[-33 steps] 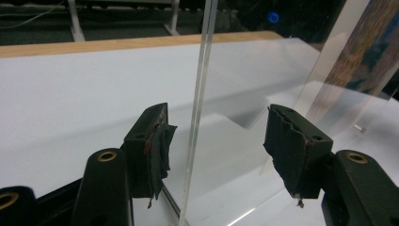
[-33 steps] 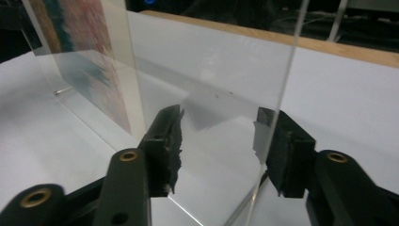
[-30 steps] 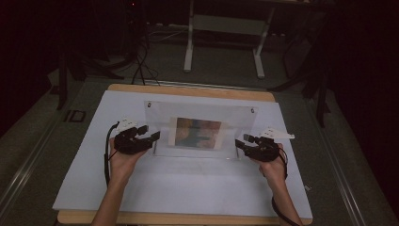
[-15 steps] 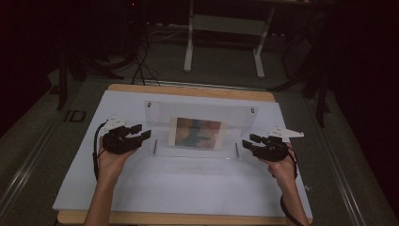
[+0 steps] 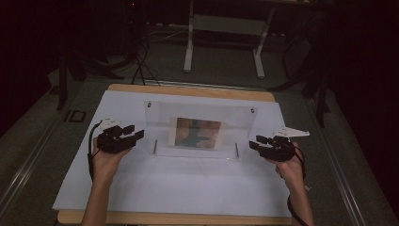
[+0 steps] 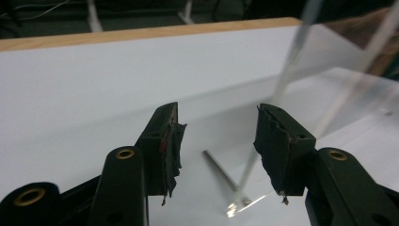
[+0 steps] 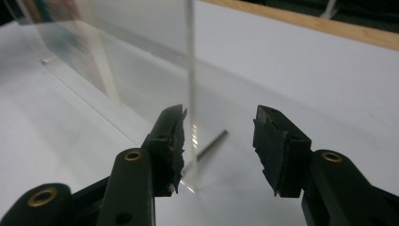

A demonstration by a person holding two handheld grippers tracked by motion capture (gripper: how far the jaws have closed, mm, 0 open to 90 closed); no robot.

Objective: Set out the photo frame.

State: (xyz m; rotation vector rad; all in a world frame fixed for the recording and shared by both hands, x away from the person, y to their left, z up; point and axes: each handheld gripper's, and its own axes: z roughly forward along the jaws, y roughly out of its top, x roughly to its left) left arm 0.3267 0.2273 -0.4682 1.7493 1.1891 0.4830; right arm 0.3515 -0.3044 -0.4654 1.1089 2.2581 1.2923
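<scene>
Stand: a clear acrylic picture stand [image 5: 200,127] sits upright on the white sheet [image 5: 179,183], toward the far middle of the table [image 5: 188,90], well in from both side edges.
Picture: a colour print [image 5: 195,132] sits in the middle of the stand's panel; its subject is too dim to tell.
Pins: two short metal pins lie in the stand's base, one near its left end [image 5: 155,146] and one near its right end [image 5: 236,149].
Left gripper: the left gripper [image 5: 134,135] hangs just beside the stand's left end, near the sheet's left edge, pointing toward the stand.
Left claw: spread, having just closed a little. In the left gripper view the gripper [image 6: 219,141] has the stand's clear edge [image 6: 291,61] and the left pin [image 6: 221,170] showing in the gap beyond the pads [image 6: 171,146], and neither pad touches anything.
Right gripper: the right gripper [image 5: 255,142] hangs just beside the stand's right end, near the sheet's right edge, pointing toward the stand.
Right claw: spread, having just closed a little. In the right gripper view the gripper [image 7: 219,141] has the stand's upright edge [image 7: 189,56] rising close by one pad [image 7: 176,141]; the pads are not pressed on it. The right pin [image 7: 211,143] lies past the gap.
Hands: the left hand [image 5: 106,160] and right hand [image 5: 289,167] each carry their gripper from the near edge.
</scene>
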